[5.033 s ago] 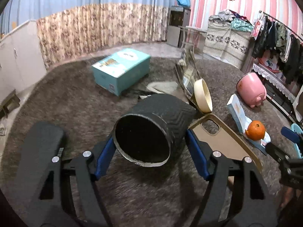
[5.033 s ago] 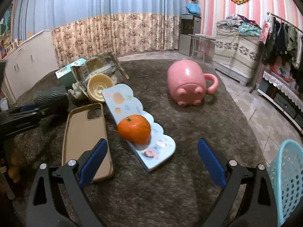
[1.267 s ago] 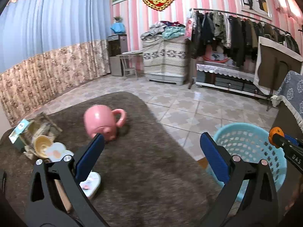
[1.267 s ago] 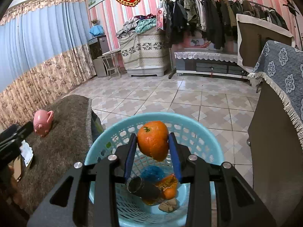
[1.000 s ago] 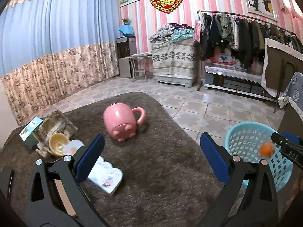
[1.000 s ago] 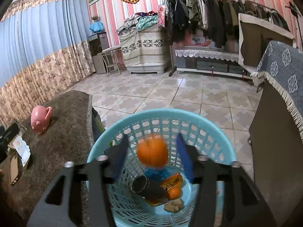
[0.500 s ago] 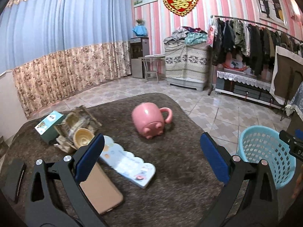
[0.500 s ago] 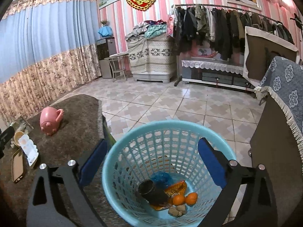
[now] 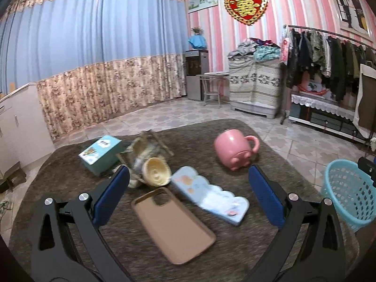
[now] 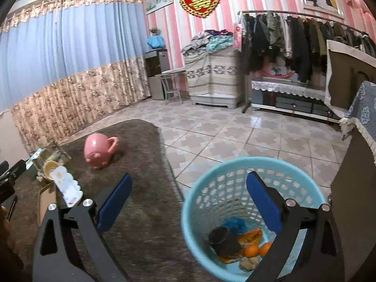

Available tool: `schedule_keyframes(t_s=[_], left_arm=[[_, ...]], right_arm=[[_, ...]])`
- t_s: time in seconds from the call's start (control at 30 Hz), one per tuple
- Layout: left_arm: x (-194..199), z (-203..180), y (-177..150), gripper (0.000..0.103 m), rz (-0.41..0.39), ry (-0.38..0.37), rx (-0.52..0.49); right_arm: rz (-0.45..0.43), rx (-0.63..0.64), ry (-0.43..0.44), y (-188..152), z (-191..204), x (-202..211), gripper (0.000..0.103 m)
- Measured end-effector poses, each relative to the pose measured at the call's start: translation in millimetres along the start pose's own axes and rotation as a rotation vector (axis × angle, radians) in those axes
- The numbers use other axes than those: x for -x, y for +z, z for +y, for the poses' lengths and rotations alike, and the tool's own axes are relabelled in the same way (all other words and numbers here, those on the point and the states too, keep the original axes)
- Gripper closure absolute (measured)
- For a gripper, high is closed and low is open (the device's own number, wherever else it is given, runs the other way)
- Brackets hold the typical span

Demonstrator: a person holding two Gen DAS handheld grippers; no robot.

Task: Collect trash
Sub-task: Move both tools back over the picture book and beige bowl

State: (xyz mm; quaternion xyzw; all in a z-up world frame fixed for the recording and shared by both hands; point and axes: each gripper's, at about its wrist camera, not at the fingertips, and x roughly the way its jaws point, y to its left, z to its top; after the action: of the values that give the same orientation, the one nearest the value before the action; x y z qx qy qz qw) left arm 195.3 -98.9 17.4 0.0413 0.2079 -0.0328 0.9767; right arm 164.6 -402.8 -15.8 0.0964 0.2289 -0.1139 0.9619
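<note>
- Left wrist view: the left gripper (image 9: 186,196) hangs with its jaws wide apart and nothing between them, above the brown table cover (image 9: 270,145). Below it lie a tan phone case (image 9: 174,226), a pale blue picture booklet (image 9: 211,196), a cream bowl (image 9: 157,175) on its side against crumpled packaging (image 9: 146,150), a teal box (image 9: 101,152) and an overturned pink pig mug (image 9: 232,152).
- The risk here is a wrong pick: case, booklet and mug look like keepers, and they lie close to the real litter.
- The flat case could also slip from the pads if nipped at its edge.
- Right wrist view: the right gripper (image 10: 188,204) is spread wide and empty over the near rim of the turquoise basket (image 10: 235,164), which holds oranges (image 10: 251,250), a dark cup (image 10: 223,237) and wrappers.
- The basket stands on the floor just beside the table; a careless swing of this gripper could tip it.
</note>
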Motion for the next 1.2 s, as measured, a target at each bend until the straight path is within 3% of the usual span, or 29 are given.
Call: schedule_keyframes(t_s=[0.63, 1.2], left_arm=[[1, 100, -21, 0.005, 0.033, 0.134, 0.082], [-13, 152, -40, 0.005, 0.055, 0.190, 0.135]], right_arm=[[0.048, 0.124, 0.141, -18, 85, -10, 0.007], [0.068, 0.183, 0.118, -30, 118, -22, 0.007]])
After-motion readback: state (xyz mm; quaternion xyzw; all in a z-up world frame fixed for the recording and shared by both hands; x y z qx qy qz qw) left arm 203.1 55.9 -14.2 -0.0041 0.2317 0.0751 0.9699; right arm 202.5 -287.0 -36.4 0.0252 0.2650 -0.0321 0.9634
